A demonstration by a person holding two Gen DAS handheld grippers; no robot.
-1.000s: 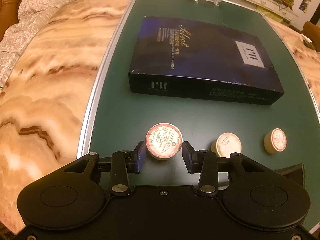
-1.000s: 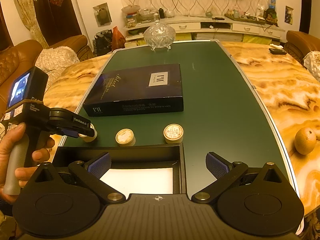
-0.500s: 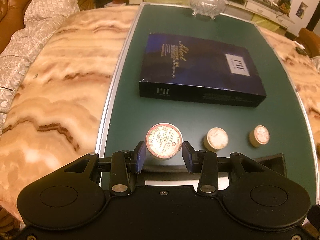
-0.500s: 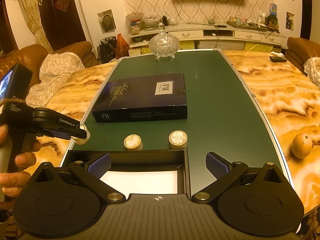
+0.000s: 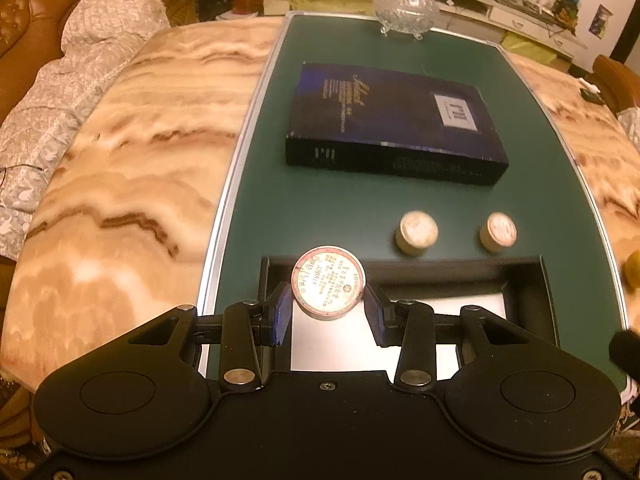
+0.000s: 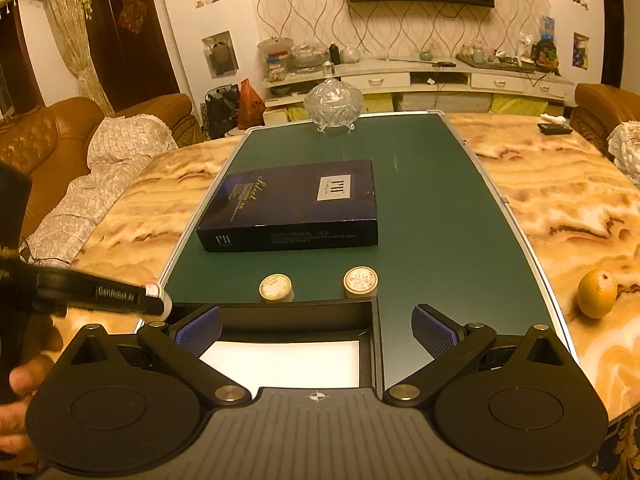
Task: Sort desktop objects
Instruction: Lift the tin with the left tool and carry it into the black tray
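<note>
Marble desk: veined orange-cream stone, carrying everything; broad enough that the sorting stays on the green part alone.
Green mat: dark, metal-edged, laid along the middle of the desk as the work surface; all the task's things sit on it.
Dark blue box: closed and flat, far side of the mat, well clear of the tray, likely so as not to block the reach.
Black tray: open, white-floored, at the near edge of the mat; apparently the place for sorted pieces, near at hand for short carries.
Left tongs: narrow, clamped from both sides on the round tin, lid up, held above the tray's far-left corner; upright grip seems meant to set it down flat.
Right tongs: spread wide, holding nothing, poised over the tray, probably waiting for a turn.
Orange: off the mat on the bare stone at the right; not yet dealt with.
Two small tins and: side by side, apart, just beyond the tray's far wall; still to be sorted, by the look of it.
</note>
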